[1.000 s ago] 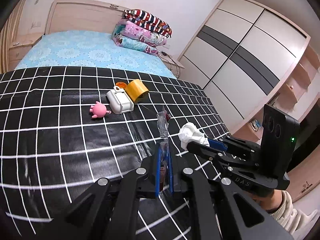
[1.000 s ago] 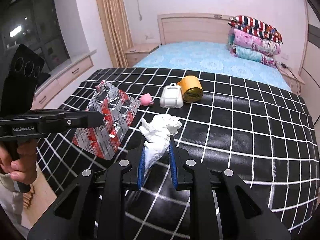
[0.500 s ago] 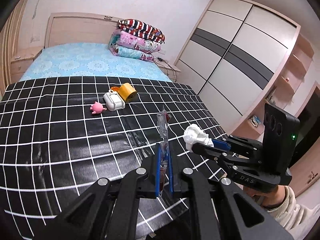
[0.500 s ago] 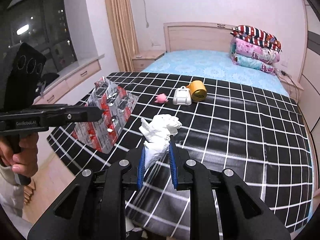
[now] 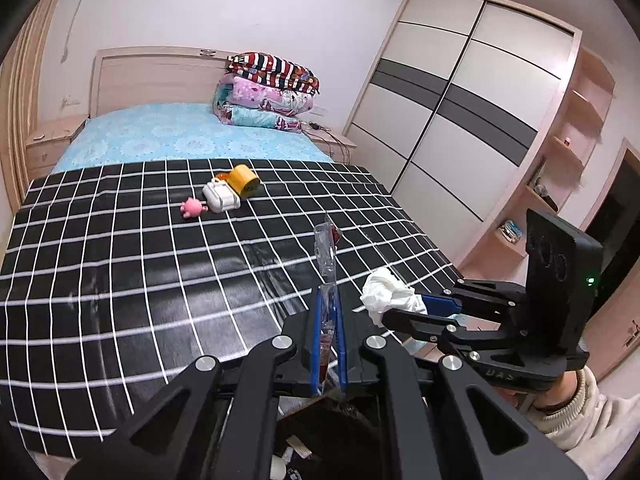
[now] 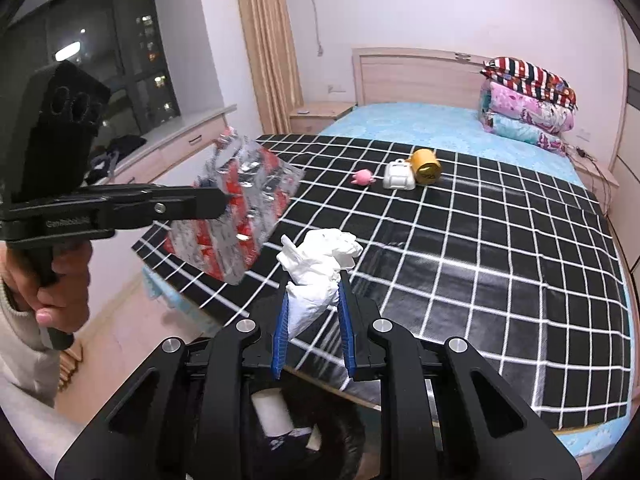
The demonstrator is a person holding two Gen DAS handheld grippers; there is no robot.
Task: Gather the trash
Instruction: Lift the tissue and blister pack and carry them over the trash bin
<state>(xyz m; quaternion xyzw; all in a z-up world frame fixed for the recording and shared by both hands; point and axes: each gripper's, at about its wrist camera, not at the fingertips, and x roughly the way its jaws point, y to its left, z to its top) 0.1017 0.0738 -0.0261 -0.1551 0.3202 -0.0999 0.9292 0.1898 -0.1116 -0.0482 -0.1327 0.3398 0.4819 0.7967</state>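
My left gripper (image 5: 329, 304) is shut on a silver and red blister pack (image 5: 326, 252), seen edge-on; the right wrist view shows the pack's flat face (image 6: 240, 216) in the left gripper (image 6: 222, 200). My right gripper (image 6: 313, 300) is shut on a crumpled white tissue (image 6: 320, 260); the left wrist view shows that tissue (image 5: 386, 290) in the right gripper (image 5: 408, 306). Both are held in the air off the foot of the bed, above a dark bin opening (image 6: 304, 432) with a white roll inside.
On the black checked bedspread (image 5: 120, 280) lie a pink pig toy (image 5: 193, 208), a white case (image 5: 220, 197) and a yellow tape roll (image 5: 244, 180). Folded quilts (image 5: 268, 96) sit by the headboard. A wardrobe (image 5: 460, 120) stands on the right, a window sill (image 6: 176, 136) on the left.
Both grippers have pulled back from the bed with their trash still gripped. The bed's foot edge and the bin opening below have come into view.
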